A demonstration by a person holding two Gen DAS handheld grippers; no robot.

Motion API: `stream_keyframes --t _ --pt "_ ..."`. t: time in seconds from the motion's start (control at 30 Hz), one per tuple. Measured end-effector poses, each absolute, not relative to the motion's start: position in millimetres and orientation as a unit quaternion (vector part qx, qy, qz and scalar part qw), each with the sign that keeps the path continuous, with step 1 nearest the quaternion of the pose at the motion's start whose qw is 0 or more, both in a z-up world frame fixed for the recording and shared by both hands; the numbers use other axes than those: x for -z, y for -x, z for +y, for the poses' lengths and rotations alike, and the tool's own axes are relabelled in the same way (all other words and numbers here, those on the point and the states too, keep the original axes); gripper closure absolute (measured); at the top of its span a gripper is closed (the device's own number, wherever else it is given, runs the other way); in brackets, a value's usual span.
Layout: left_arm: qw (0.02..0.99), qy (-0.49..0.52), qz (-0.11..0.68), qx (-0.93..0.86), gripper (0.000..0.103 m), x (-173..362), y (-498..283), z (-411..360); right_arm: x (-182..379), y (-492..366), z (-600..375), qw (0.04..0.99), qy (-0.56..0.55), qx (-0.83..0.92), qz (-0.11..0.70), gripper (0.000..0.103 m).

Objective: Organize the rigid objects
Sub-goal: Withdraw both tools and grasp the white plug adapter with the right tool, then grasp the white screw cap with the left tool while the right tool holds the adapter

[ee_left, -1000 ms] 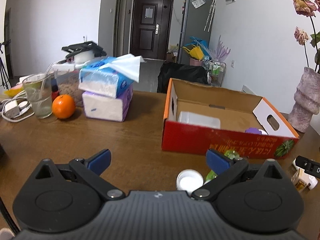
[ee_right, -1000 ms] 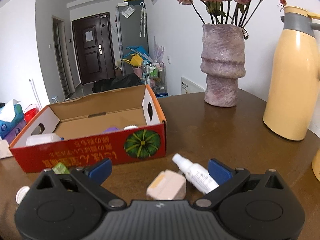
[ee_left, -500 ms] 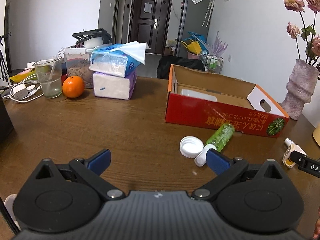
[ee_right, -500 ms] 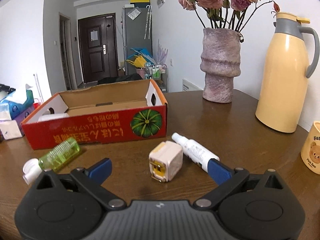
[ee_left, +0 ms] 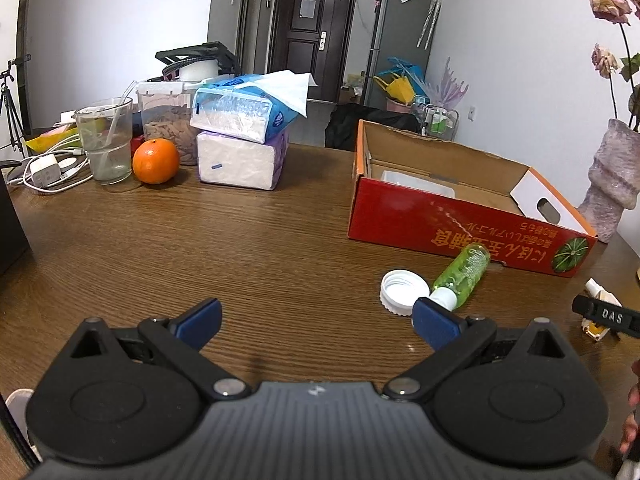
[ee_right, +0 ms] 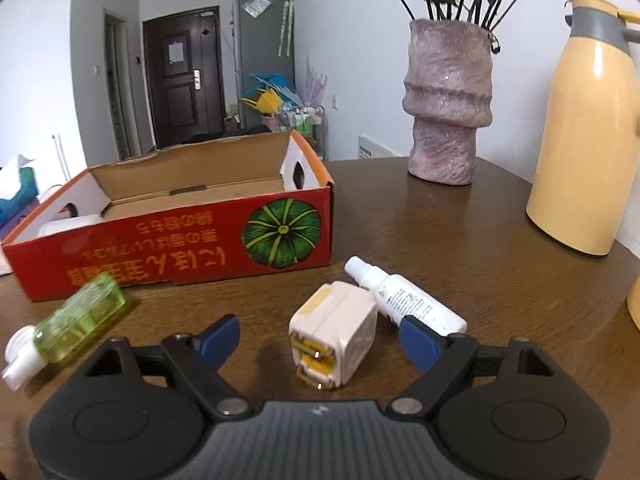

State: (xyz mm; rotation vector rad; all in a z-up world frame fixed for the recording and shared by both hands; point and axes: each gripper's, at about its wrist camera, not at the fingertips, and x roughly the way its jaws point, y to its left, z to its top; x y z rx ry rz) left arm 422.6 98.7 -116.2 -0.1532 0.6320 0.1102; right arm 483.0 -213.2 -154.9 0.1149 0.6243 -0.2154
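Since a second ago both my tools have drawn back from the red cardboard box (ee_right: 172, 240), so the loose things in front of it now show whole. My left tool (ee_left: 316, 322) hangs above bare desk (ee_left: 200, 248), blue fingertips spread wide with nothing between them. My right tool (ee_right: 318, 338) is just as wide, and the cream plug adapter (ee_right: 334, 334) lies on its side between the fingertips, not yet touched by either.

I judge the step in hand to be picking up that adapter. To do it well I would come down until the fingertips flank its two flat sides, keep the yellow pronged end facing me, and close squarely so the block does not twist out. The white spray bottle (ee_right: 404, 300) lies just beside the adapter, close to my right fingertip, so I would shift a little left first to avoid pinching or nudging it.

For my left tool, the green bottle (ee_left: 462, 274) lies on its side against the box's front wall, and the white cap (ee_left: 402, 290) lies open side up just beside its nozzle end. The bottle is round and could roll, so a grip across its middle seems safest.

The box stands open on the desk. Inside, near its left end, I see a white rectangular container (ee_left: 416, 184); the rest of the visible floor is bare cardboard, though the front wall hides some of it.
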Motion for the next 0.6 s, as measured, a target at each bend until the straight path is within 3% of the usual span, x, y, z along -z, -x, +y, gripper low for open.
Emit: stream_keyframes --t 0.07,0.27,0.6 --pt "0.945 0.074 0.312 -0.055 0.0 118 -424 99 157 -491 -216 0.941 -0.065 0.11 0.314 0.024" --pt "0.944 0.063 0.319 -0.058 0.0 124 -431 98 162 -505 -222 0.934 -0.083 0.114 0.328 0.072" --pt "0.938 0.043 0.339 -0.059 0.0 137 -447 96 156 -496 -223 0.942 -0.098 0.11 0.302 0.072"
